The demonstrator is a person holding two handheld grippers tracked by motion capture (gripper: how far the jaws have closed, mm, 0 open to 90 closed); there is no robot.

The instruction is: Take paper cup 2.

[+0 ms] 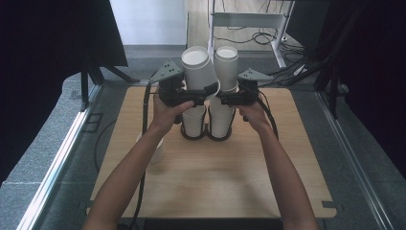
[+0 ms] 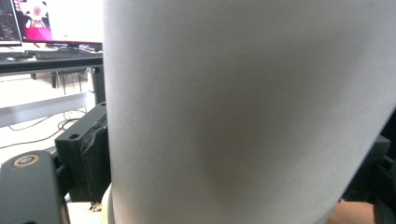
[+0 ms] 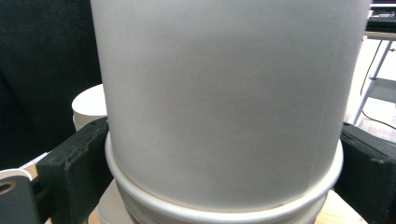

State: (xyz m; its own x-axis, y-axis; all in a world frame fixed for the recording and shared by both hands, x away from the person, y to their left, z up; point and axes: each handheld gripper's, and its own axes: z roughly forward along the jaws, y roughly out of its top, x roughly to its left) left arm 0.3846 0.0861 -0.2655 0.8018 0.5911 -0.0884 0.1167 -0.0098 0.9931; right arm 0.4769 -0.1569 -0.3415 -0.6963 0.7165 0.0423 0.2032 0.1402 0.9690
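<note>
Two stacks of upturned white paper cups stand in black ring holders at the middle of the wooden table. My left gripper is shut on a white cup, which is tilted and raised above the left stack. In the left gripper view that cup's wall sits between the black jaws. My right gripper is shut on the top cup of the right stack. In the right gripper view this cup rests on the rims below, with a jaw at each side.
A single white cup stands on the table at the left, partly under the left forearm, and appears as a cup in the right gripper view. Metal rails run along both table sides. A desk frame and cables lie beyond the far edge.
</note>
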